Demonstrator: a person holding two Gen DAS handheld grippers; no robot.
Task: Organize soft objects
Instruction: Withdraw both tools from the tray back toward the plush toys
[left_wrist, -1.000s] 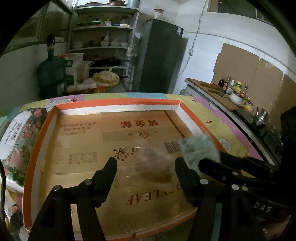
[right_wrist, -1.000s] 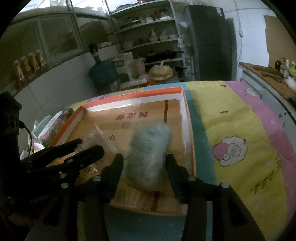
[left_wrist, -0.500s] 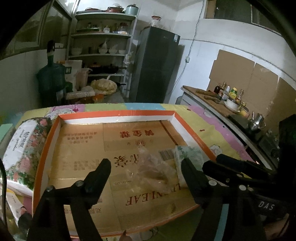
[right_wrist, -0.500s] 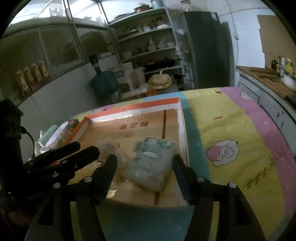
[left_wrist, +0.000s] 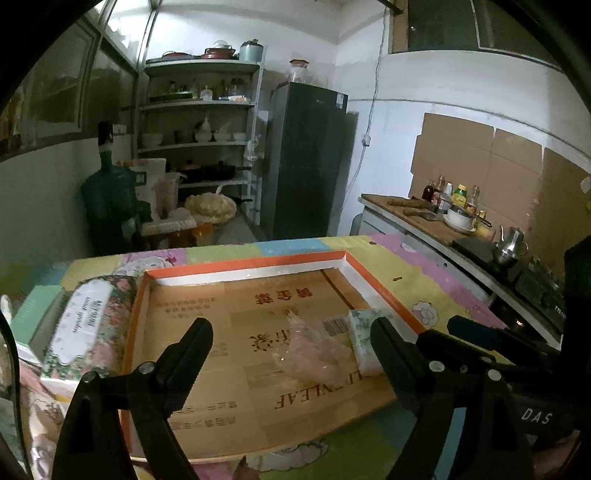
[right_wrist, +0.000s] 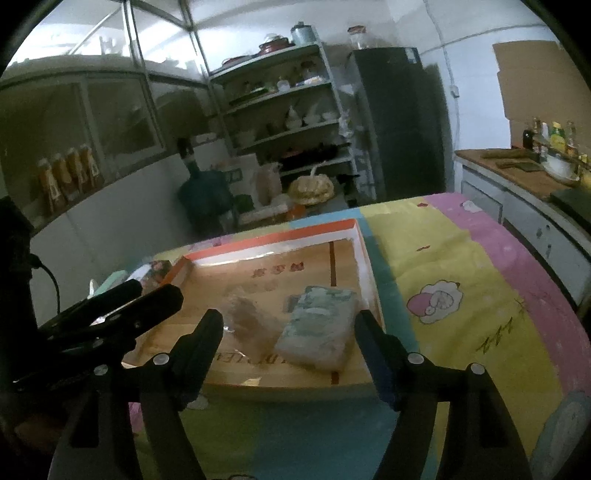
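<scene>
Black tools (left_wrist: 291, 341) (right_wrist: 290, 332) wide open, empty

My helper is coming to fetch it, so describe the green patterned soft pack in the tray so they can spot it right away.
Find the shallow orange-rimmed tray lined with printed cardboard on the colourful tablecloth. Look in its near right corner, against the right wall. The green patterned pack lies flat there: a rectangular, opaque, pale green packet, unlike the crumpled clear plastic bag to its left.
</scene>
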